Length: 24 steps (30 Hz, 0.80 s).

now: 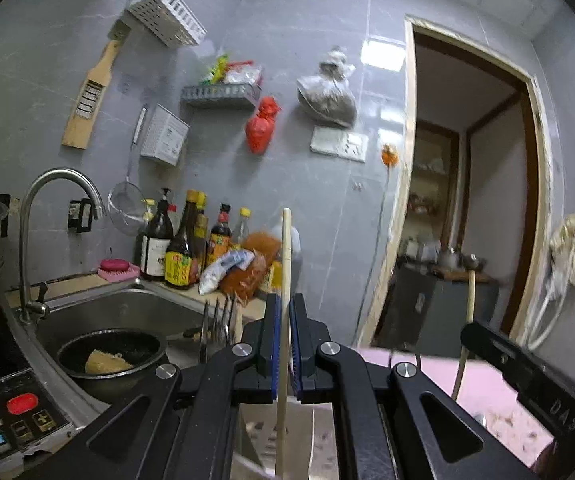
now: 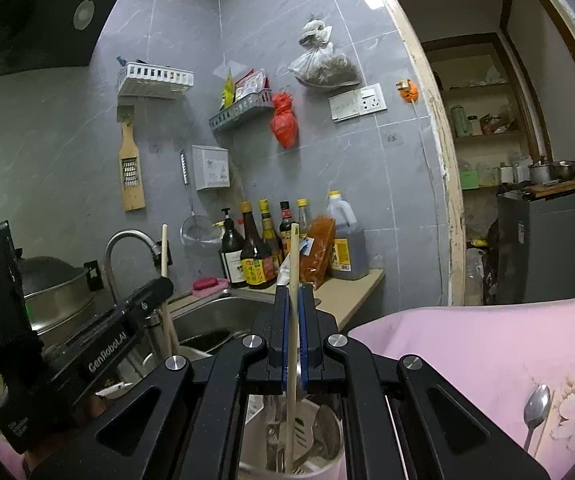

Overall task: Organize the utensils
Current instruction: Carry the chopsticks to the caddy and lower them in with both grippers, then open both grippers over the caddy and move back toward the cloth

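- Left gripper (image 1: 283, 344): jaws closed on a pale wooden chopstick (image 1: 285, 264), held upright; its lower end reaches down toward the utensil holder (image 1: 307, 440) below.
- Right gripper (image 2: 295, 336): jaws closed on a second chopstick (image 2: 293, 280), near upright, its lower end inside the utensil cup (image 2: 327, 432), which already holds metal cutlery.
- Spoon (image 2: 535, 412): lies on the pink cloth (image 2: 487, 340), well right of the cup.
- Sink (image 1: 127, 308): far left, holding a dark pot (image 1: 111, 352); sauce bottles (image 1: 183, 248) stand on the counter behind.
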### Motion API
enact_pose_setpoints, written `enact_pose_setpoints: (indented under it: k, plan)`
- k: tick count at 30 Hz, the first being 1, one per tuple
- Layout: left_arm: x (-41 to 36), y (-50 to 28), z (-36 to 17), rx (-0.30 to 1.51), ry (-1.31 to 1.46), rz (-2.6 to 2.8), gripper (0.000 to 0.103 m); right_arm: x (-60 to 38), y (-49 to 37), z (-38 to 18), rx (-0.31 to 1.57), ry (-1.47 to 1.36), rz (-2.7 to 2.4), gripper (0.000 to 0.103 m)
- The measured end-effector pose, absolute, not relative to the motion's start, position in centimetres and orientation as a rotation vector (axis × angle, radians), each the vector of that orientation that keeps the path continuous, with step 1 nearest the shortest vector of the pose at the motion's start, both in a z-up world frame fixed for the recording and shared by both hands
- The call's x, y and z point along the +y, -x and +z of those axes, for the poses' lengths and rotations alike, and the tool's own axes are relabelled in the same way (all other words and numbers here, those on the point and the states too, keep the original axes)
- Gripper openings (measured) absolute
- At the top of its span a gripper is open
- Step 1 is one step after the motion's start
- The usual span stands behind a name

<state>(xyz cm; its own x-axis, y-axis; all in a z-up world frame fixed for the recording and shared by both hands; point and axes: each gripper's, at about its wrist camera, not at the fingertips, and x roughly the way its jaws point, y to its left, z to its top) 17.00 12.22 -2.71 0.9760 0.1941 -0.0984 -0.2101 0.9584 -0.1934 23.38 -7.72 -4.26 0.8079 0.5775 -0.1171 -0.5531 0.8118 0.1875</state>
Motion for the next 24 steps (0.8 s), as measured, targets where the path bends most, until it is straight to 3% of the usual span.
enact_pose_setpoints:
  k: [5,10,14,18,19,21,24]
  plan:
    - [12.6,-16.6,-2.9,0.17,0.223,0.179,0.005,-7.9,-23.3,-4.2,0.21,-0.139,0.618,0.005]
    - [12.7,-16.5,-2.9,0.253,0.225,0.162,0.009,-8.4,-23.4,-4.3,0.267,-0.155,0.63,0.022]
    - [12.6,-16.0,-2.8,0.3,0.244,0.157,0.037,-9.3,-23.4,-3.9,0.297,-0.193,0.621,0.028]
    - [12.0,-15.5,-1.7,0.331,0.245,0.159,0.048,-11.2,-23.2,-2.7,0.291,-0.228,0.592,0.052]
    - [11.7,-15.4,-1.3,0.335,0.237,0.164,0.056,-11.8,-23.1,-2.3,0.291,-0.23,0.58,0.055]
    - [11.1,-15.3,-0.4,0.339,0.227,0.165,0.067,-13.2,-22.9,-1.5,0.281,-0.229,0.546,0.072]
    - [10.0,-15.2,1.0,0.335,0.21,0.172,0.087,-15.4,-22.4,-0.1,0.257,-0.224,0.494,0.084]
